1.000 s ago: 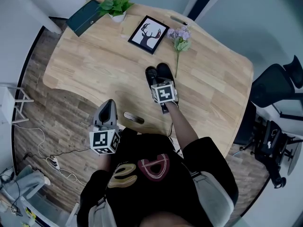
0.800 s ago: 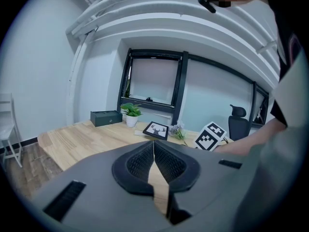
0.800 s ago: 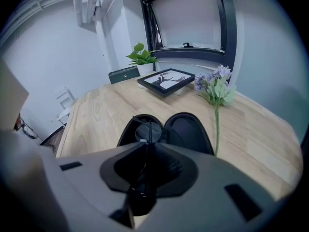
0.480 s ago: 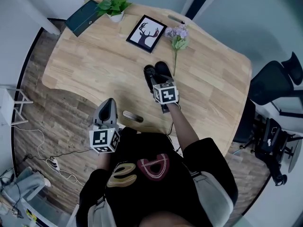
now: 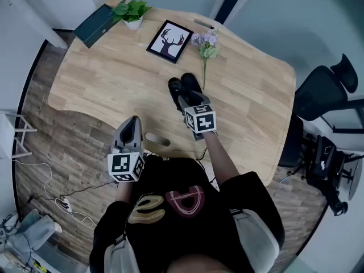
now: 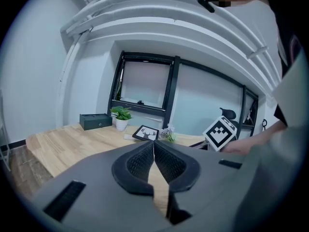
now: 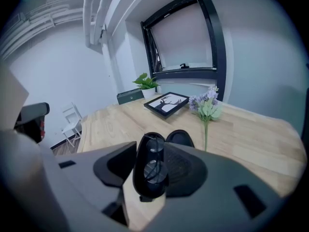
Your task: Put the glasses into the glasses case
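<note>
Only right gripper view shows glasses [image 7: 153,170] inside case [image 7: 179,138].

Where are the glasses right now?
In the right gripper view, low and centre, the glasses lie inside the open black case on the wooden table, just left of the purple flower sprig.

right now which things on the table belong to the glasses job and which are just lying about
Job:
glasses, lying in the open glasses case

Lying about:
deer picture
flower sprig
potted plant
dark box
</note>
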